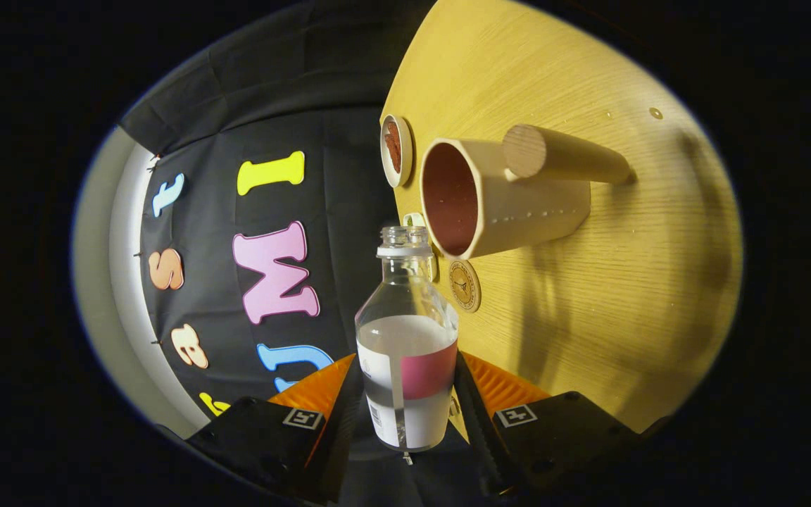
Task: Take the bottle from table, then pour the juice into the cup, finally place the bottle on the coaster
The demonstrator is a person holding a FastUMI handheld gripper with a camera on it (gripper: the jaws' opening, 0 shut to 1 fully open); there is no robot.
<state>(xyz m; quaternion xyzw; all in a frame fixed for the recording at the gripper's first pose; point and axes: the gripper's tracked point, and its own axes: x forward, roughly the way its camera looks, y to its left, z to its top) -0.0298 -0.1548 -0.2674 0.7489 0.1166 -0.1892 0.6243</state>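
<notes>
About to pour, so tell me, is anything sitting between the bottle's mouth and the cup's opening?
Nothing visible does. The bottle, gripped between the fingers of the gripper, has its uncapped mouth just short of the cup rim, with open air between them. The coaster lies beside the cup, off that line.

The clear plastic bottle (406, 338) sits between the claw (405, 405) fingers, its open neck beside the cream wooden-handled cup (497, 201) near the yellow wooden table (631, 282) edge; a round wooden coaster (464, 285) lies just beside the cup.
</notes>
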